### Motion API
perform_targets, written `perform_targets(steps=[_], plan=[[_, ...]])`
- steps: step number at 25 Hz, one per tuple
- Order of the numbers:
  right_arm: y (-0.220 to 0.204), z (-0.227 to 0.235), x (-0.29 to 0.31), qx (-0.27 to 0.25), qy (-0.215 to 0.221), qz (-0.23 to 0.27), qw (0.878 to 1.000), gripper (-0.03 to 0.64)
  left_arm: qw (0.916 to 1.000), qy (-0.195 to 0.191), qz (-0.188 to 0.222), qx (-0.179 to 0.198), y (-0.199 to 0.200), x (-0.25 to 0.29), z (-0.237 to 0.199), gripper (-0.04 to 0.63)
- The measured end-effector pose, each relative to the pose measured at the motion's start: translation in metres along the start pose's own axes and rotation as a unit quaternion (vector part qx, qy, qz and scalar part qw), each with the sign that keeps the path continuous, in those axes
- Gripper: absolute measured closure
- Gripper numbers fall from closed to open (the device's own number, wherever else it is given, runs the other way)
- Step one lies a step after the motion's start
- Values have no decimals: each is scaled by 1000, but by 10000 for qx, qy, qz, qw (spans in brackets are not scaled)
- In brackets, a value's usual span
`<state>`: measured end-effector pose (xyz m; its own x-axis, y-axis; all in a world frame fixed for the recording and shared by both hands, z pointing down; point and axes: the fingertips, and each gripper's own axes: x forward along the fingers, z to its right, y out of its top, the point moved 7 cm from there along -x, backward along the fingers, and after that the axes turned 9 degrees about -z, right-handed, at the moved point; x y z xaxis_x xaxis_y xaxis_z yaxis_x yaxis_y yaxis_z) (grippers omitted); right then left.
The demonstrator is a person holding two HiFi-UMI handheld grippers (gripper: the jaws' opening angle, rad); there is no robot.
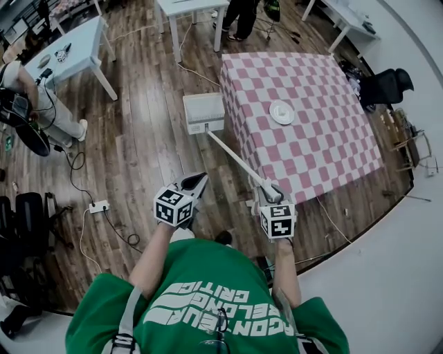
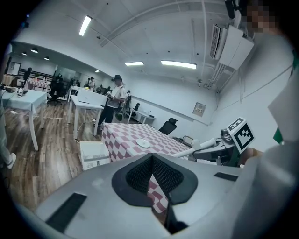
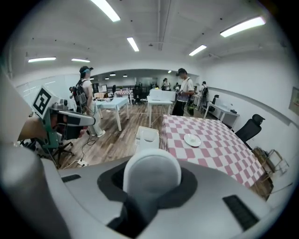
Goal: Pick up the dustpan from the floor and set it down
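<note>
**Item: dustpan, carried by its long handle beside the checked surface**

- Person, nearest: green printed shirt [image 1: 208, 304], both arms stretched forward, one gripper in each hand.
- Left gripper [image 2: 150, 161]: jaws were together at the tips, with nothing between the dark pads. It was held over the wooden floor [image 1: 138, 152], to the left of the handle and apart from it. Its marker cube [image 1: 173, 206] faced up.
- Right gripper [image 1: 271, 190]: jaws were clamped on the near, rounded end of the white dustpan handle [image 3: 152, 173]. Its marker cube [image 1: 278, 221] sat just behind the jaws.
- Handle: ran straight from the right gripper away and to the left, passing along the near left corner of the checked surface.
- Dustpan [image 1: 204, 113]: white, ribbed pan at the far end of the handle, just beside the left edge of the checked surface. Whether it hung clear of the floor could not be told.
- Checked surface [image 1: 325, 138]: pink and white cloth, right of the dustpan, with one white plate [image 1: 282, 112] on it, towards its far left part.
- Floor, near left: a white power strip [image 1: 99, 206] with a trailing cable.
- Far left: a pale blue table [image 1: 66, 59].
- Far right: a black office chair [image 1: 387, 86].
- Far middle: a standing person [image 1: 239, 17] beside a white table [image 1: 187, 7].
</note>
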<state>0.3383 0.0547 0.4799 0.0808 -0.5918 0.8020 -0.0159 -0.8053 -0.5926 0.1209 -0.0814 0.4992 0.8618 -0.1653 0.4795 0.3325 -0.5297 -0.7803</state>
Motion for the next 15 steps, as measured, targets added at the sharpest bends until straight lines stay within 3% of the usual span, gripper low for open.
perform_targets(steps=[9,15], plan=[[28,6,-15,-20,-126,385,9992,512,9995,160,143,252,15,-6,-2,601],[25,4,-16,-99,-163,347,9992,511,9996,110,247,97,15,-13,0,600]])
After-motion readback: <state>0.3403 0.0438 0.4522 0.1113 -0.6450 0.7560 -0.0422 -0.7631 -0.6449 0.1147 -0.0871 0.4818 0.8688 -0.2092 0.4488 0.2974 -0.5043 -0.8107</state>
